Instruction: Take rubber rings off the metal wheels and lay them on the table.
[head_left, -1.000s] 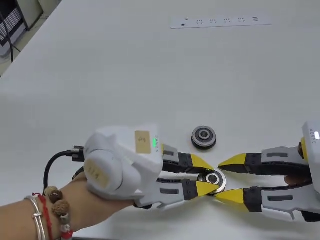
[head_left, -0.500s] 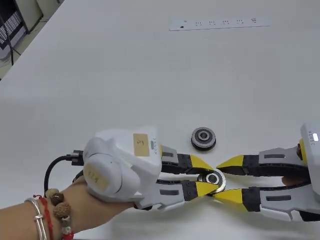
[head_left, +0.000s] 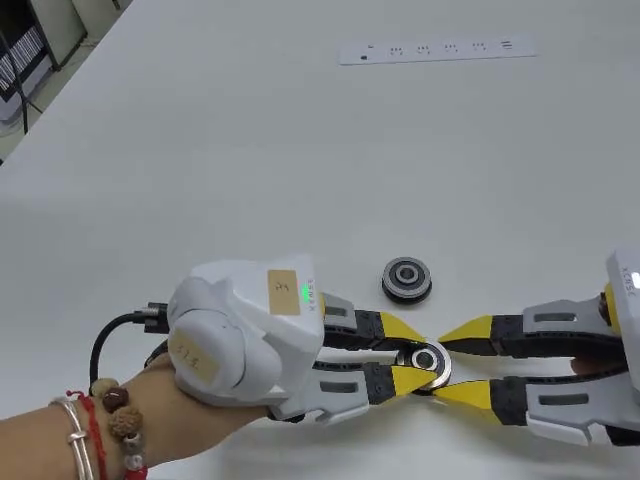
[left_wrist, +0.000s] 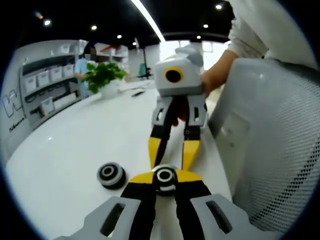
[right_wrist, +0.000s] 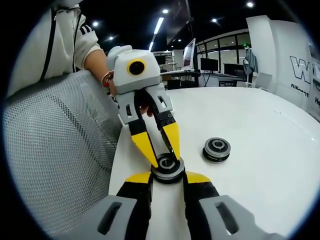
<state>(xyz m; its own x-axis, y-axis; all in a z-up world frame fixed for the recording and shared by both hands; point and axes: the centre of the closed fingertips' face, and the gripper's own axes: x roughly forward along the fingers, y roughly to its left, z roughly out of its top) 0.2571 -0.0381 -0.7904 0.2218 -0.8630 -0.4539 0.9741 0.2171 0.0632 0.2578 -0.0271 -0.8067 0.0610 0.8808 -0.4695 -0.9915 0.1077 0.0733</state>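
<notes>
A metal wheel (head_left: 425, 358) with a dark rubber ring sits low over the white table (head_left: 300, 150), caught between both grippers. My left gripper (head_left: 424, 356) comes in from the left and is shut on it, yellow fingertips (left_wrist: 145, 177) on either side of the wheel (left_wrist: 165, 178). My right gripper (head_left: 438, 362) reaches from the right, its tips pressed against the rim of the same wheel (right_wrist: 167, 168). A second wheel (head_left: 407, 278) with its black ring on lies flat just beyond them, apart from both; it also appears in the gripper views (left_wrist: 111, 175) (right_wrist: 216, 149).
A white power strip (head_left: 437, 48) lies at the far side of the table. A mesh chair back (right_wrist: 55, 140) stands close behind the near table edge. A black cable (head_left: 110, 330) trails from the left gripper.
The right gripper's jaws have narrowed a little onto the held wheel. The left gripper and the loose wheel stay where they were; the head camera has shifted slightly.
</notes>
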